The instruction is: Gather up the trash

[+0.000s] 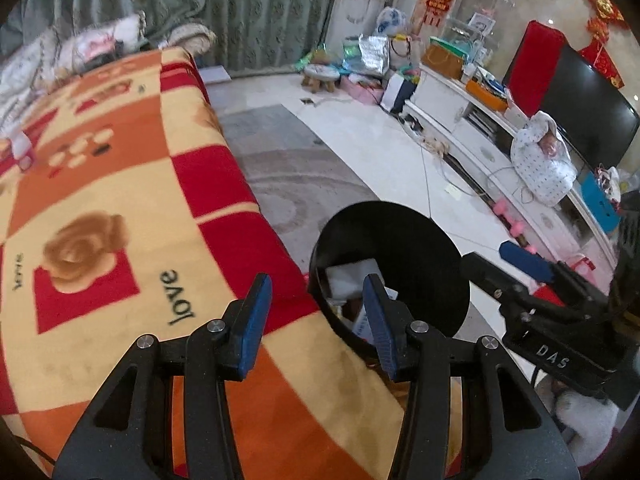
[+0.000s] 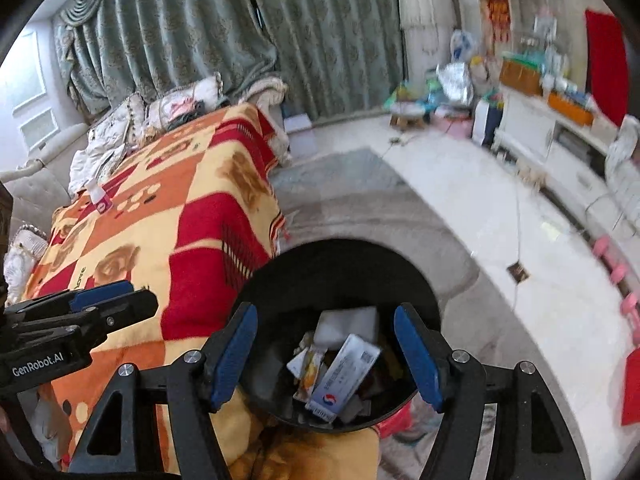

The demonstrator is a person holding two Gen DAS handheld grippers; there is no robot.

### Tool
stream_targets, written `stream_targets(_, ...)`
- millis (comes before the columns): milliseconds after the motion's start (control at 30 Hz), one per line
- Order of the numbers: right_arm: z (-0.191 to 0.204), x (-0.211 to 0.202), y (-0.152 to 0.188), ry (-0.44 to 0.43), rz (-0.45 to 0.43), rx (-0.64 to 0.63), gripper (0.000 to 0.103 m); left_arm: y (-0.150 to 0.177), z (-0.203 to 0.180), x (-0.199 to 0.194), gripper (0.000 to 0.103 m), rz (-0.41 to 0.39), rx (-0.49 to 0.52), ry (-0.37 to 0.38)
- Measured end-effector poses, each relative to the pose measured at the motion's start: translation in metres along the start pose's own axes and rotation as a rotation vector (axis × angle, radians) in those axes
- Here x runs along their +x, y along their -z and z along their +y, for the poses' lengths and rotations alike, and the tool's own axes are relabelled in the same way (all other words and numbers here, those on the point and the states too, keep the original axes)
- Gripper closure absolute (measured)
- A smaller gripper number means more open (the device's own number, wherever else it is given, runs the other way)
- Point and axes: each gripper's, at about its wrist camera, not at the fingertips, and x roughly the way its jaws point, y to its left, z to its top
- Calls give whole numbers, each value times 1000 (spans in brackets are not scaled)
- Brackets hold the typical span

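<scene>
A black round trash bin (image 2: 404, 276) stands on the floor against the blanket-covered table; inside lie white paper, wrappers and a white-and-blue box (image 2: 340, 380). My right gripper (image 2: 326, 354) hangs open right above the bin, nothing between its blue pads. My left gripper (image 1: 316, 320) is open too, empty, over the table's edge just left of the bin (image 1: 424, 240). Each gripper shows in the other's view: the right gripper (image 1: 532, 280) at the right, the left gripper (image 2: 100, 304) at the left. A small white bottle with a pink label (image 2: 98, 196) stands far back on the blanket.
The table wears an orange, red and yellow checked blanket (image 1: 120, 208). A white TV cabinet (image 1: 472, 120) with a black television and clutter lines the right wall. Pink dumbbells (image 2: 618, 272) lie on the tiled floor. Cushions and green curtains are at the back.
</scene>
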Motion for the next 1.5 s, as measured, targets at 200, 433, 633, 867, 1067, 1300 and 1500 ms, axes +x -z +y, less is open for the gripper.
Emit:
stream_targets(200, 15, -24, -4, 29, -78, -20, 34, 8, 0, -30, 57, -92, 30, -30)
stream_targets(433, 31, -45, -5, 51, -133, -28, 34, 9, 7, -52, 57, -150, 35, -40)
stream_targets(633, 43, -54, -7, 53, -152, -47, 34, 12, 7, -63, 57, -185, 40, -44)
stream_targets(867, 52, -56, -7, 56, -158, -67, 33, 12, 14, -67, 57, -203, 26, -44)
stream_targets(1067, 55, -55, -7, 64, -156, -81, 31, 13, 16, -65, 57, -201, 22, -44)
stream_targets(1300, 57, -55, -7, 62, -150, -83, 30, 13, 15, -65, 57, -202, 24, -47)
stream_targets(1500, 56, -54, -7, 63, -149, -80, 30, 13, 14, -62, 57, -195, 28, -44)
